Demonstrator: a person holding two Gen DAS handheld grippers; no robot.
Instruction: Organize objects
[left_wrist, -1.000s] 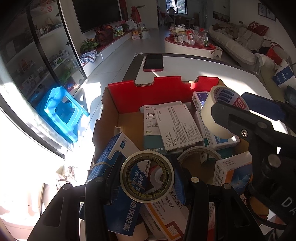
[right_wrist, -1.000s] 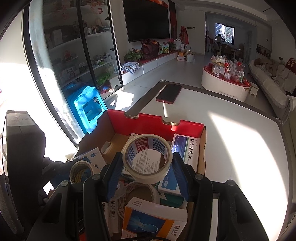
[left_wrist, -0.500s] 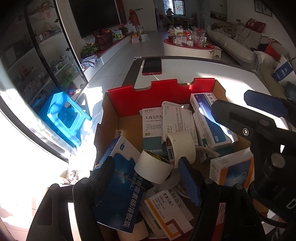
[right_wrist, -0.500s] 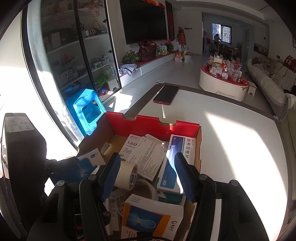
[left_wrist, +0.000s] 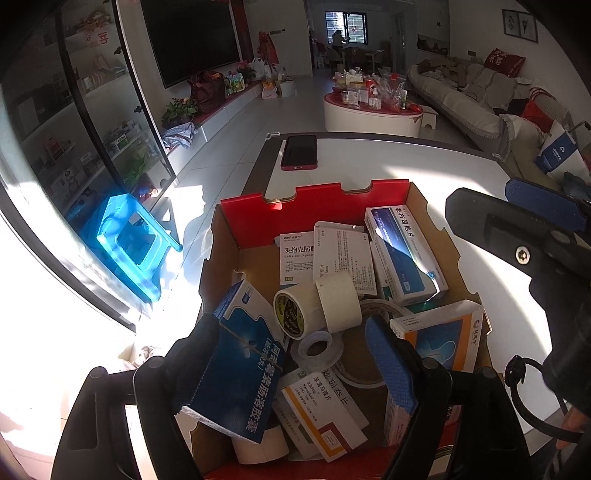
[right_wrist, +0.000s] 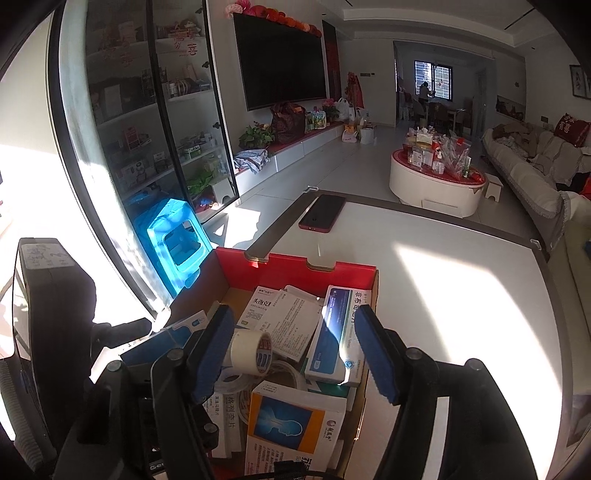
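An open cardboard box (left_wrist: 314, 210) with a red inner flap holds several medicine boxes and tape rolls. My left gripper (left_wrist: 291, 343) hovers over its near end, jaws opening, with nothing pressed between the pads. Below it lie a dark-printed tape roll (left_wrist: 295, 310), a beige tape roll (left_wrist: 340, 299) and a blue medicine box (left_wrist: 240, 369). My right gripper (right_wrist: 293, 317) hangs over the same box (right_wrist: 295, 273), jaws opening and holding nothing. A beige tape roll (right_wrist: 251, 350) rests on the pile under it. The right gripper's body (left_wrist: 517, 236) shows at the right of the left wrist view.
The box sits on a white table (right_wrist: 443, 295) near its left edge. A red phone (left_wrist: 299, 151) lies beyond it at the far corner. A blue plastic stool (left_wrist: 129, 240) stands on the floor to the left, by a glass cabinet (right_wrist: 155, 129).
Both grippers have let go of their tape rolls, which dropped into the box and lie on their sides. Both sets of jaws have widened and both grippers have risen a little.
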